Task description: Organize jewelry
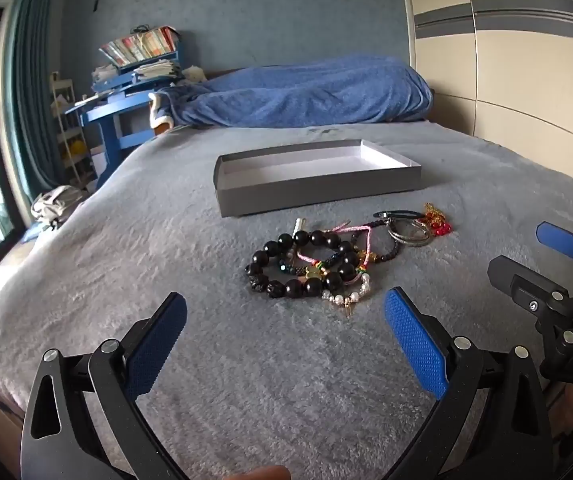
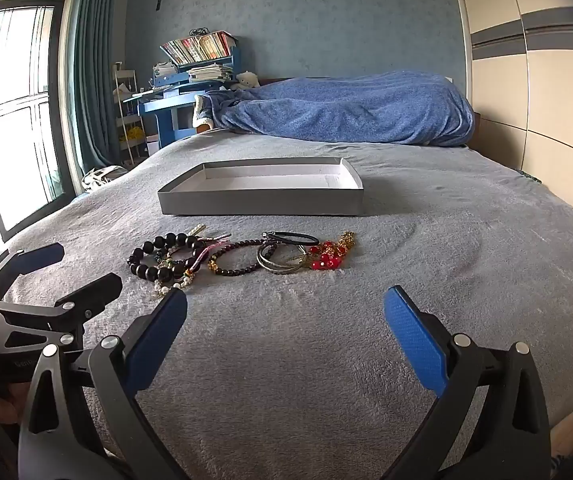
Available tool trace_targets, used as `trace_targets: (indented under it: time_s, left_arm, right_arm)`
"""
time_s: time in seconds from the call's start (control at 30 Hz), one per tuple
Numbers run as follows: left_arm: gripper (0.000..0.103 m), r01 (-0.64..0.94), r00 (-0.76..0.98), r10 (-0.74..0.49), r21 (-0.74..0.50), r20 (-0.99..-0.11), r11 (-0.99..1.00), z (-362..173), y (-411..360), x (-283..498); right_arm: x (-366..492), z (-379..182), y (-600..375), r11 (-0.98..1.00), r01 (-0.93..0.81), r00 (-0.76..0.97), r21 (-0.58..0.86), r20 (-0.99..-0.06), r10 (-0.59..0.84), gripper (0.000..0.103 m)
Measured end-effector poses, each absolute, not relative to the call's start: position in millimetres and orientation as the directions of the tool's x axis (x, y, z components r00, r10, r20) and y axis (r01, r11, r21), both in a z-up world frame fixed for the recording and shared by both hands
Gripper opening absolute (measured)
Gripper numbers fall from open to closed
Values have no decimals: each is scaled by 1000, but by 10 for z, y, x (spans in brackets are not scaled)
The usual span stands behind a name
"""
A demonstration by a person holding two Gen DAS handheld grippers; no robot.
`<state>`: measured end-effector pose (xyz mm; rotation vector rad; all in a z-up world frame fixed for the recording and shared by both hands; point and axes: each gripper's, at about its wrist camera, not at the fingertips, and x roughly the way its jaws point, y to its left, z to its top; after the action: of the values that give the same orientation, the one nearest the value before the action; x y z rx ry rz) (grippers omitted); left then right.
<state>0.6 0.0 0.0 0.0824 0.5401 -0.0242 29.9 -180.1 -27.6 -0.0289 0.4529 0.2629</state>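
I hold my left gripper [image 1: 286,336] and right gripper [image 2: 286,332] spread wide and empty over the bed [image 2: 446,240], ready to pick. The jewelry [image 2: 242,258] lies heaped just before the empty box [image 2: 260,202], an easy drop.

Jewelry sitting on the bed [image 1: 126,264] ahead of both grippers, box behind it.

Left gripper [image 1: 286,308] is hovering just short of the bead bracelet [image 1: 302,264], which is lying dead ahead; bangles [image 1: 408,234] and charm cluster [image 1: 436,222] are lying ahead to its right. Right gripper [image 2: 286,308] is facing the same pile from the other side: bangles [image 2: 282,262] and charm cluster [image 2: 332,254] straight ahead, bead bracelet [image 2: 162,256] ahead-left. The open box [image 2: 260,204] is sitting beyond the pile, a folded blanket [image 2: 346,110] lying further back. Each gripper is showing beside the other.
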Motion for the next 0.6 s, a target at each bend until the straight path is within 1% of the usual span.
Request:
trace_targets:
  time_s: [0.6]
  left_arm:
    - [98, 32, 857, 17, 86, -515, 996, -103, -40, 75]
  right_arm:
    - [305, -274, -1797, 966, -257, 865, 29, -439, 244, 98]
